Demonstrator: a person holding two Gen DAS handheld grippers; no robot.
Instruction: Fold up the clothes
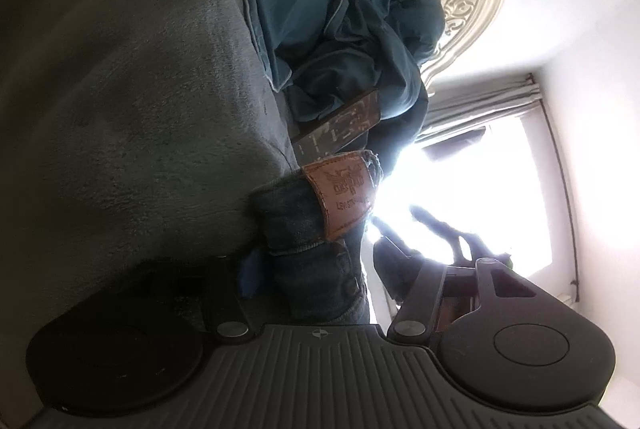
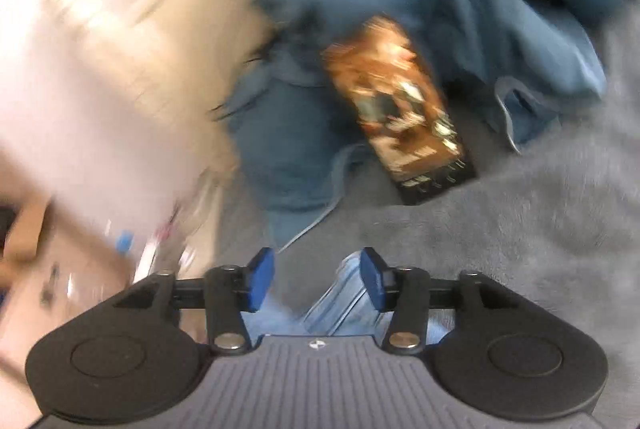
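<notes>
In the left wrist view, the left gripper (image 1: 320, 269) holds the jeans (image 1: 308, 229) at the waistband, above the grey blanket (image 1: 120, 69); keep this grip firm. In the blurred right wrist view, the right gripper (image 2: 316, 277) stands half open with pale blue cloth (image 2: 340, 301) between its pads; whether it pinches, I cannot tell.

I see fuzzy matt grey blanket (image 1: 120, 89), coarse dark denim jeans (image 1: 304, 229) w/ tan leather patch (image 1: 346, 197). Teal jacket (image 1: 344, 9) smooth cloth. Right gripper (image 2: 316, 279): matt black plastic, blue rubbery pads (image 2: 262, 277).
</notes>
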